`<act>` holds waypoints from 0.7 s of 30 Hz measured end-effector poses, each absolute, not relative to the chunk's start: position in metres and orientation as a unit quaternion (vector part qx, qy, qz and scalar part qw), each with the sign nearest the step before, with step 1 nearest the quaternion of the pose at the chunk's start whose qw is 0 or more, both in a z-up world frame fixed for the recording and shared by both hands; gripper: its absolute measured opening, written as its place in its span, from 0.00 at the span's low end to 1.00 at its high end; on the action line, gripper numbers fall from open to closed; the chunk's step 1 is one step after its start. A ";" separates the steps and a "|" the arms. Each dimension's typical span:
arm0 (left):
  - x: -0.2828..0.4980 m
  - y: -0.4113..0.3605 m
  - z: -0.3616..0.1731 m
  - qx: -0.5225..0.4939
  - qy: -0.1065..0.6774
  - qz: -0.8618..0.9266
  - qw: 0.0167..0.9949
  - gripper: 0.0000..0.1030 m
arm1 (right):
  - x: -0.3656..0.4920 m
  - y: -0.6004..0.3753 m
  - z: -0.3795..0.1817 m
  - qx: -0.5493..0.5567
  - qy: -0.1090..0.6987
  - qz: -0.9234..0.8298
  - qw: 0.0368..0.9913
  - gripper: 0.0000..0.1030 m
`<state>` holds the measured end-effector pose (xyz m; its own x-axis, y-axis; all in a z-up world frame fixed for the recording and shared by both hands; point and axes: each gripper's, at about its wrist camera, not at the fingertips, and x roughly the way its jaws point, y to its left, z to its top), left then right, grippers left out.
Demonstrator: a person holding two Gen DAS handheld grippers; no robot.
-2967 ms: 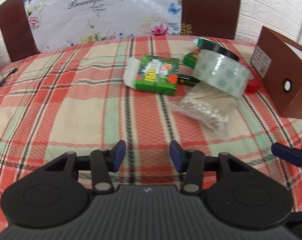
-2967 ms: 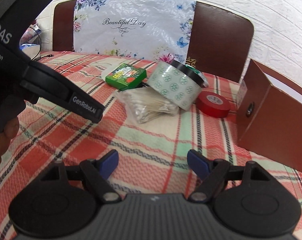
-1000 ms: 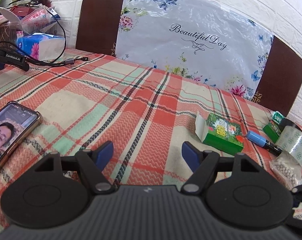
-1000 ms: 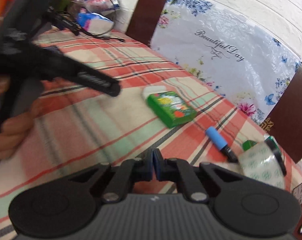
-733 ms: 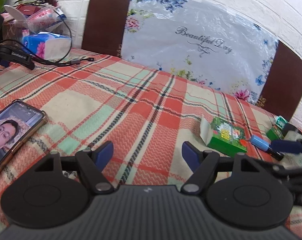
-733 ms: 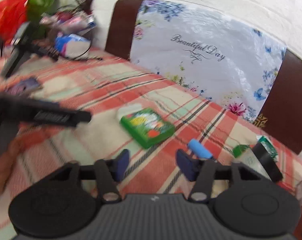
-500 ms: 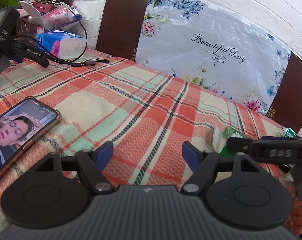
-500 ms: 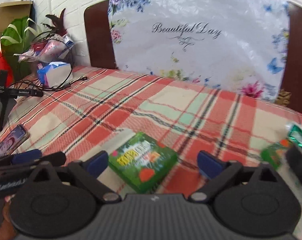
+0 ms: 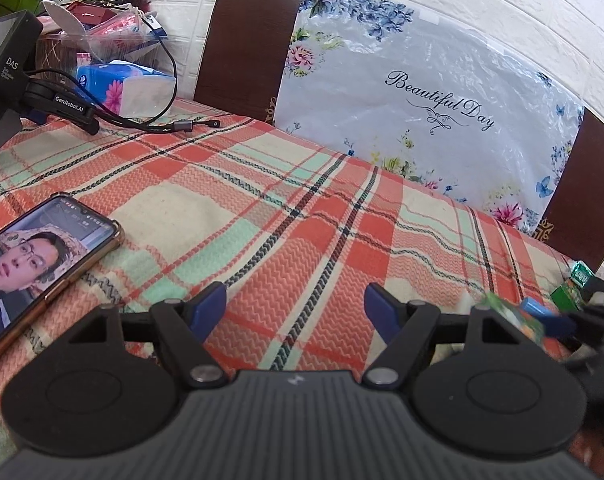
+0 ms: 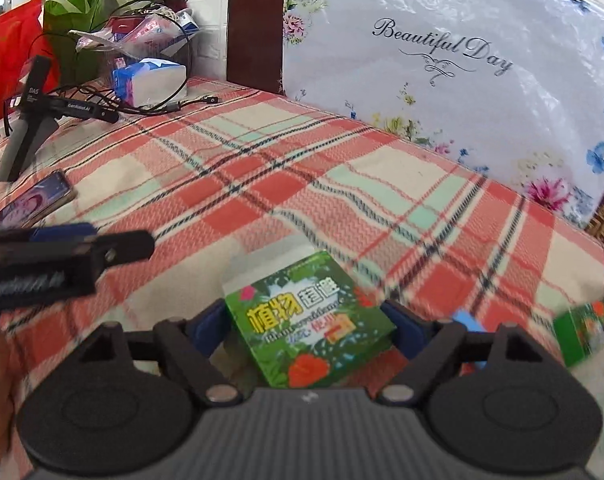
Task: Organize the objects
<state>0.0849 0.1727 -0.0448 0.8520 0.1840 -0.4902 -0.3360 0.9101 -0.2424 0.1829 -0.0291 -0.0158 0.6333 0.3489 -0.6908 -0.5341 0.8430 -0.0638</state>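
Blur smears items off to your right gripper's [image 10: 308, 322] right edge, unreadable. Its jaws closing, green box [image 10: 308, 322] between fingers, contact unclear. Your left gripper [image 9: 291, 306] spread, nothing in it, above plaid cloth [image 9: 261, 208].

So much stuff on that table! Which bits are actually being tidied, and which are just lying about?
Being tidied:
- green box, between the right gripper's closing jaws
- blue marker
- small green packets

Just lying about:
- phone
- tissue pack
- cables
- spare gripper
- floral bag

The left gripper is open over bare cloth.
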 end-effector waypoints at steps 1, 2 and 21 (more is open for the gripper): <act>0.085 0.173 -0.045 -0.161 0.235 0.137 0.949 0.76 | 0.172 -0.034 -0.015 -0.133 0.350 0.248 0.893 0.81; 0.085 0.173 -0.045 -0.161 0.236 0.137 0.949 0.76 | 0.159 -0.039 -0.014 -0.134 0.351 0.251 0.892 0.81; 0.058 0.062 -0.019 -0.109 0.334 -0.112 0.930 0.76 | -0.021 -0.213 -0.014 -0.077 0.369 0.100 0.921 1.00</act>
<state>0.0582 0.0617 -0.0187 0.7522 -0.2812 -0.5959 0.1356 0.9511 -0.2777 -0.0209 -0.2130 -0.0145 0.7074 0.1279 -0.6952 -0.2418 0.9680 -0.0679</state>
